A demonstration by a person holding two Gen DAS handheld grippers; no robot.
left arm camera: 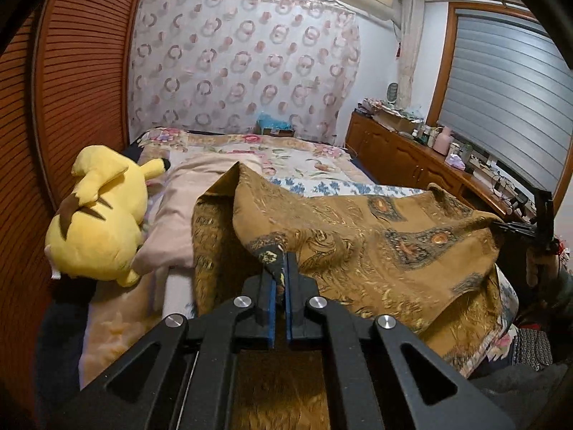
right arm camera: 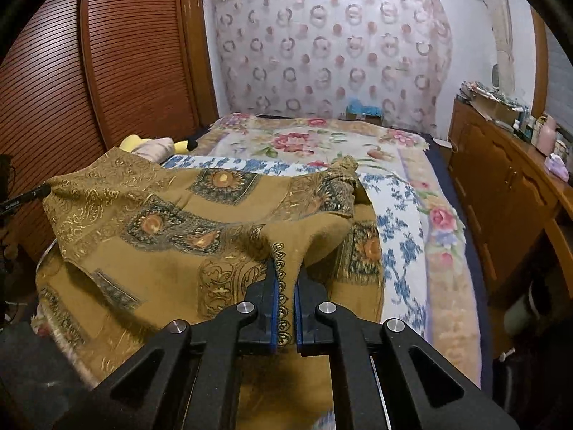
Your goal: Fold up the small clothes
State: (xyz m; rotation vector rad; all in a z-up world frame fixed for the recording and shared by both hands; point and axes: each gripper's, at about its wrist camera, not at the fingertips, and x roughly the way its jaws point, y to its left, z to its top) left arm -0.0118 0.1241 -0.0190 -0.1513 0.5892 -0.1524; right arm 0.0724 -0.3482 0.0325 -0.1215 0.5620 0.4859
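A mustard-brown patterned garment (left arm camera: 358,236) hangs lifted over the bed, stretched between both grippers. My left gripper (left arm camera: 280,261) is shut on its left corner, with a dark patterned edge pinched between the blue pads. In the right wrist view the same garment (right arm camera: 172,236) spreads to the left, and my right gripper (right arm camera: 285,268) is shut on its hemmed right edge. The right gripper (left arm camera: 515,227) also shows at the far right of the left wrist view, holding the cloth's other corner. The left gripper's tip (right arm camera: 32,193) shows at the left edge of the right wrist view.
A yellow plush toy (left arm camera: 96,222) lies at the left beside a pale pink pillow (left arm camera: 186,197). The bed (right arm camera: 412,193) carries floral blankets. A wooden wardrobe (right arm camera: 107,57) stands to the left and a cluttered wooden dresser (right arm camera: 508,179) along the right.
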